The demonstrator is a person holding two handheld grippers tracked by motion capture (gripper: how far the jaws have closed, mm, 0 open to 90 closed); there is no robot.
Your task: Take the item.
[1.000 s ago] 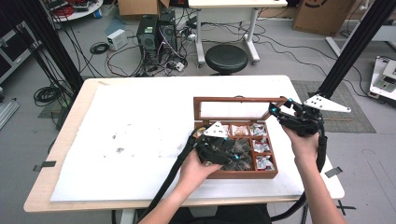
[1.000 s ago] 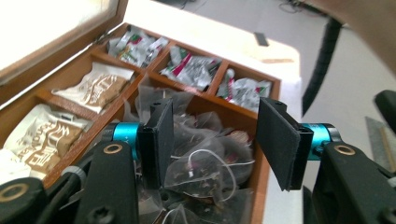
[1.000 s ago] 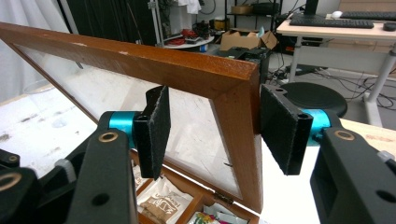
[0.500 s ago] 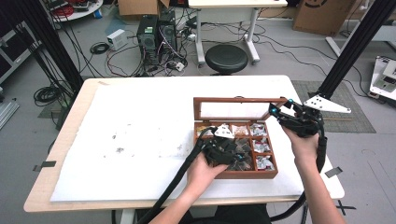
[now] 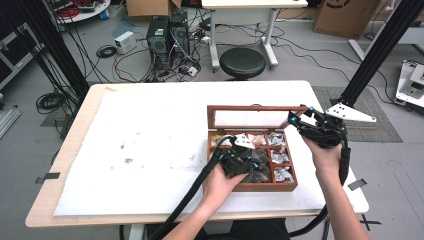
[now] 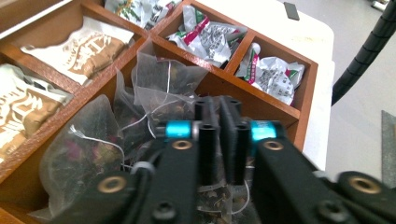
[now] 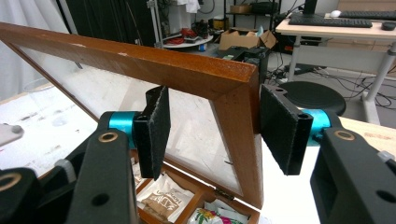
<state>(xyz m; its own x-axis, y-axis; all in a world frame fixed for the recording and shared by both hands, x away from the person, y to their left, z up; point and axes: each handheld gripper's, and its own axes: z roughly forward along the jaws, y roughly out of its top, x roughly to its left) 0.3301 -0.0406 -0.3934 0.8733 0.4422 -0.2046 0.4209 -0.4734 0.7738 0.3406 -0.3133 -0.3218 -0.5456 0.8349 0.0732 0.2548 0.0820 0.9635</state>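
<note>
since the earlier frame the left gripper (image 5: 248,161) has been shifted a little further over the near compartments of the brown wooden compartment box (image 5: 287,186), and its jaws have just been closing; they are now seen brought together in the left gripper view (image 6: 219,135), with the thin string of a translucent mesh tea bag of dark dried flowers (image 6: 79,158) running down beside the jaw tips; whether the string or the mesh is actually pinched between them cannot be told; the mesh tea bags are heaped in the near compartment directly under and ahead of the jaws, touching one another; beyond them, in the next compartments, crinkled white, green and pink foil sachets (image 6: 271,77) are lain, and to the left brown and white paper tea packets (image 6: 77,46) are seen; the right gripper (image 5: 311,123) has been kept where it was, at the right end of the glass-paned wooden lid (image 5: 250,120), which is held raised and upright; in the right gripper view the lid's wooden corner frame (image 7: 233,98) is seen between the two pads (image 7: 156,130); the right pad is pressed against the frame's outer edge, while the left pad stands at the glass side, contact there not being clear; the box is rested on the white cloth-covered table (image 5: 150,150), towards its right side.
</note>
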